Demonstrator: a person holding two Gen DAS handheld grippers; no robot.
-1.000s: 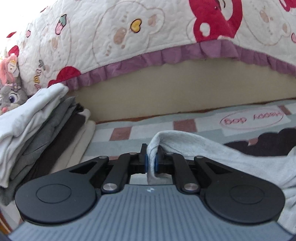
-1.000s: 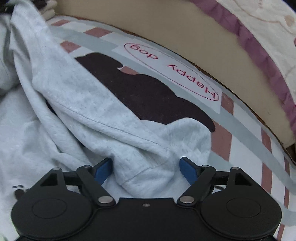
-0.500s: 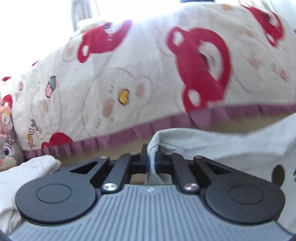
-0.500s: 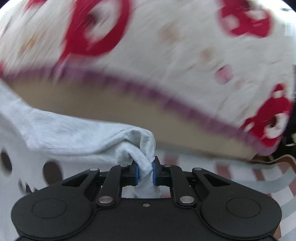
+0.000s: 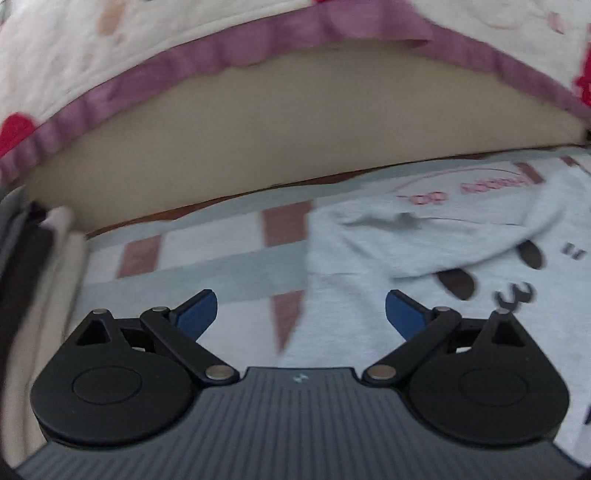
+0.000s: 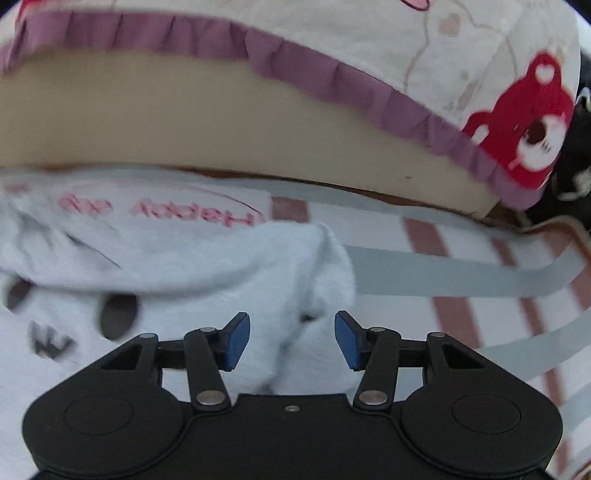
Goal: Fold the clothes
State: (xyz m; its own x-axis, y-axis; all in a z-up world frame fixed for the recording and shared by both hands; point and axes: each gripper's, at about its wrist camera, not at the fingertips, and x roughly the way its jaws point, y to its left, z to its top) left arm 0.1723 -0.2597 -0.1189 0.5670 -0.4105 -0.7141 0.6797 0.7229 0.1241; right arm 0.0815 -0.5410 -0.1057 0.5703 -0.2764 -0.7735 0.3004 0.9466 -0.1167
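- A bed fills the far side of both views; its quilt (image 5: 155, 33) is cream, printed with red bears, and hangs over the edge.
- A ruffled purple trim (image 6: 303, 62) runs along the quilt's lower hem.
- Below the trim shows the plain beige side of the mattress (image 5: 295, 122).
- A thin dark brown strip (image 5: 332, 176) runs where the mattress side meets the surface below.
- The near surface is a mat (image 6: 461, 277) with white ground, grey bands and dull red blocks.
- The mat bears a red oval with the words "Happy dog" (image 6: 192, 214), upside down from here.
- At the far right something dark (image 6: 576, 155) stands beside the bed; it is too blurred to make out.
- The light is soft and even.
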